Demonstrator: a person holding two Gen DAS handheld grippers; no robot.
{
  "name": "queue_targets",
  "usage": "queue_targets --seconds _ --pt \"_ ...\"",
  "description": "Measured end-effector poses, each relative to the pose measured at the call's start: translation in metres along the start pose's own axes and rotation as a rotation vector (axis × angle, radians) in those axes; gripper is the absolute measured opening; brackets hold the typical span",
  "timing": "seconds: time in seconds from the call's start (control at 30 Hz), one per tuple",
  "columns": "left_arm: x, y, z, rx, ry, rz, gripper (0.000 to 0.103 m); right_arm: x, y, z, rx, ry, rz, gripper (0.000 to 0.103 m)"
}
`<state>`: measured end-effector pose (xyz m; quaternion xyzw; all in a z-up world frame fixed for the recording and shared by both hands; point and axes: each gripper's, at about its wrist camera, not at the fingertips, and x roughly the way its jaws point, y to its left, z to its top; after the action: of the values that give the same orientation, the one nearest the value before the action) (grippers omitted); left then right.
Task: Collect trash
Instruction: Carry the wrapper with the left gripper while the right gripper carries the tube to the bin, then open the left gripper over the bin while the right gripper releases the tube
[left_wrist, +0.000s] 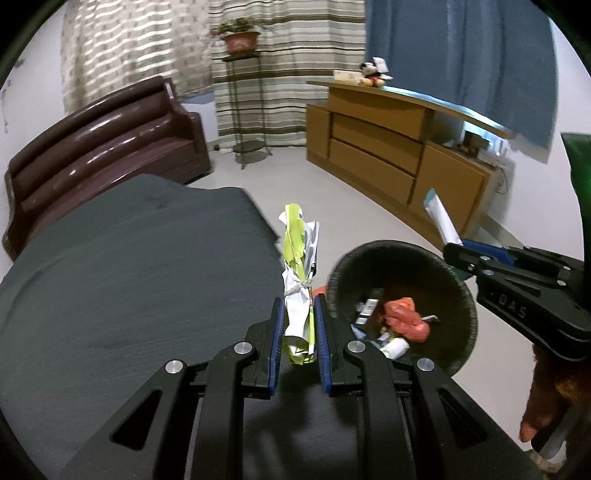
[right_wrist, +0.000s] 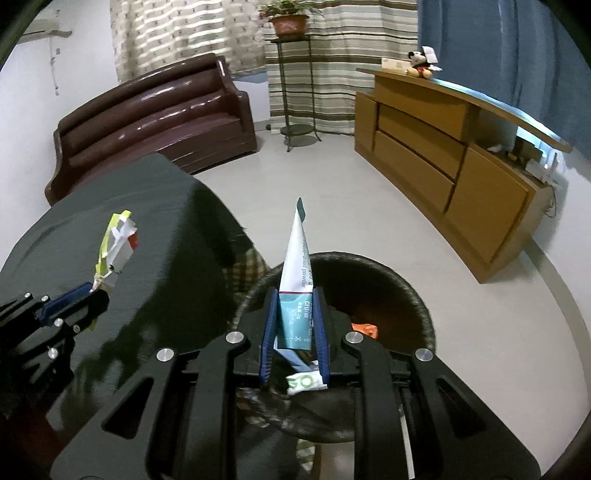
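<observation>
**While both grippers grip trash, we hover by the bin**

We see the left gripper (left_wrist: 299, 306) clamped on a crumpled yellow-green wrapper (left_wrist: 299, 258) above the dark table (left_wrist: 129, 277) edge, just beside the black bin (left_wrist: 454, 280). Our right gripper (right_wrist: 294, 299) pinches a teal-and-white sachet (right_wrist: 297, 280) upright over the bin, where 1 orange scrap (left_wrist: 406, 317) lies among other litter.

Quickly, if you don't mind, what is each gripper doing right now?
Left gripper: closed on the crumpled green-and-white wrapper.
Right gripper: closed on the white-and-teal sachet, above the trash bin.
</observation>
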<state>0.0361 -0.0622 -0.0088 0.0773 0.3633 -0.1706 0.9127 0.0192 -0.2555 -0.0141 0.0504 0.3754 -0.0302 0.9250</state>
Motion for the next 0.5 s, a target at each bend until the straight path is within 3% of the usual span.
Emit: queue_targets --seconds 0.5 --pt "0.035 -0.046 0.007 0.047 0.033 -0.031 0.017 0.018 -0.048 -0.008 0.081 0.040 -0.022 0.019"
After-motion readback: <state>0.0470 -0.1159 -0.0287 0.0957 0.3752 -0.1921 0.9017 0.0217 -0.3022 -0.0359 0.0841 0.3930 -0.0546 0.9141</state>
